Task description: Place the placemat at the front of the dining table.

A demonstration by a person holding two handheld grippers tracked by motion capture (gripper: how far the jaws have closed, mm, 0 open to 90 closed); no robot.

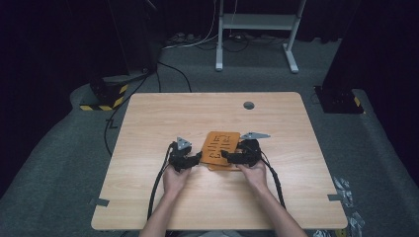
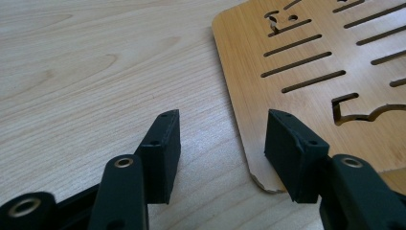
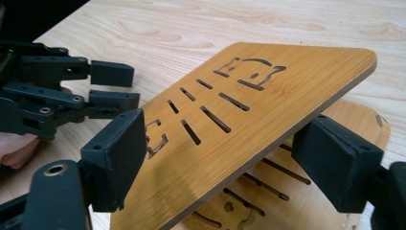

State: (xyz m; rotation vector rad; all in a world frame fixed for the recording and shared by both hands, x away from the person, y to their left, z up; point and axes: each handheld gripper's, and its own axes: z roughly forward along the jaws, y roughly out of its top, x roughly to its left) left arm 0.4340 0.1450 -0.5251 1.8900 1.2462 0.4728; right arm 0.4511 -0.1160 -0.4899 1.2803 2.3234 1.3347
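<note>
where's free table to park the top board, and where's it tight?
Free: the table is bare left of the left gripper, right of the right gripper to the edge, and behind the boards up to the grommet hole. Tight: the centre, where both grippers flank the top board, tilted over the lower board.

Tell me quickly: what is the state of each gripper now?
Left gripper: open, holding nothing, beside the slotted wooden boards.
Right gripper: shut on the upper slotted wooden board, tilted.

Dim room around a softly top-lit table (image 1: 148, 118), dark, grainy corners – gripper views bright and warm, near jaws slightly soft, faint sheen on the slotted board (image 3: 268, 91).
</note>
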